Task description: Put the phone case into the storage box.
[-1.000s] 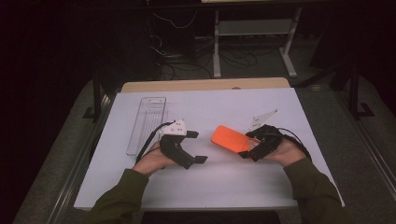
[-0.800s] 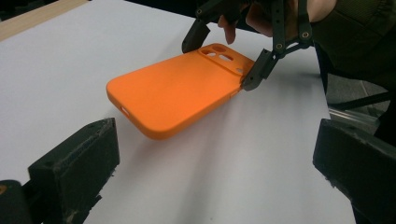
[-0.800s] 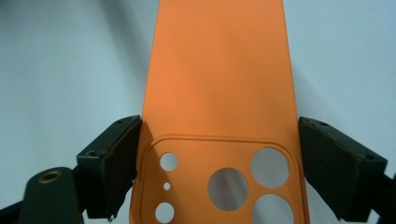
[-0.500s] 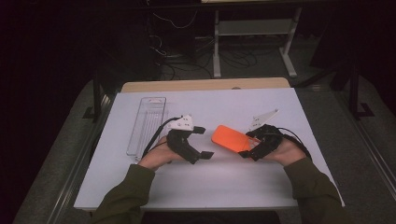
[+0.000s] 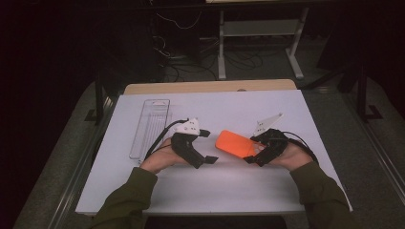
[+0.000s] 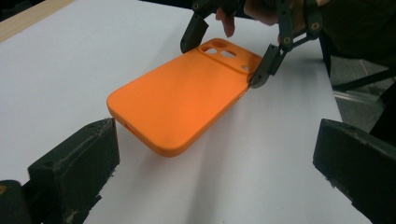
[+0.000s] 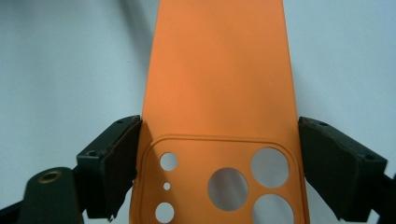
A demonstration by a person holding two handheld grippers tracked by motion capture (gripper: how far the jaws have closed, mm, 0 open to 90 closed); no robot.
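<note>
Pinching the orange phone case (image 5: 235,143) across its width at the camera-cutout end, the right gripper (image 5: 258,153) holds it lifted off the white table (image 5: 305,109), the far end sticking out toward the middle and tilted slightly downward. In the right gripper view the two pads (image 7: 117,161) press on the case's long edges just beside the lens holes (image 7: 227,182), so the grip sits at one extreme end with most of the case hanging free. That is probably the main risk: a soft, flexible case held by its thin side walls could bow inward under the squeeze and pop out, or pivot between the pads and droop until its free end hits the table. The left gripper (image 5: 206,146) waits just beside that free end with its jaws spread wide and nothing between them; in the left gripper view the rounded bottom corner of the case (image 6: 180,105) sits ahead of and between the two pads (image 6: 81,158). If it closes off-centre or pushes forward before closing, it could lever the case out of the right gripper's hold. A clear plastic tray (image 5: 150,126) lies well apart at the left side of the table and seems out of the way.
</note>
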